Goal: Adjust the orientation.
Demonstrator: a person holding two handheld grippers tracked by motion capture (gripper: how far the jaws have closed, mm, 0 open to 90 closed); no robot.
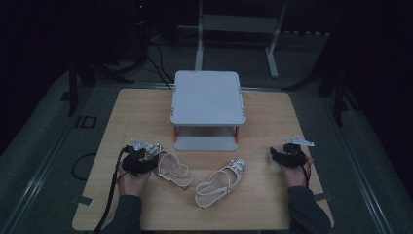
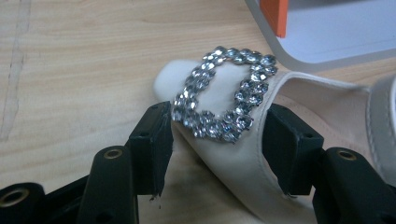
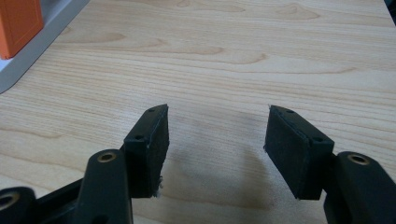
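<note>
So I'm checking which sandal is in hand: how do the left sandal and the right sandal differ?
The left sandal has its toe between the left tongs, whose pads touch its sides; the right sandal lies free, apart from the right tongs. Their toes point toward opposite upper corners. Both are white with a rhinestone buckle.

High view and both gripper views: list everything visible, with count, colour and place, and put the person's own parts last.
Table: one, light wood, centre of the high view.
Stand: one, grey two-tier with orange posts, at the table's far middle.
Left shoe: one, cream slingback with rhinestone buckle, front left; its toe lies between the left gripper's jaws.
Right shoe: one, cream, same buckle, front centre, untouched.
Metal frame: one, pale, on the floor behind the table.
Left gripper: one, black, pads against the toe's sides.
Right gripper: one, black, open above bare table at the right.
Sleeves: two, dark, bottom edge.
</note>
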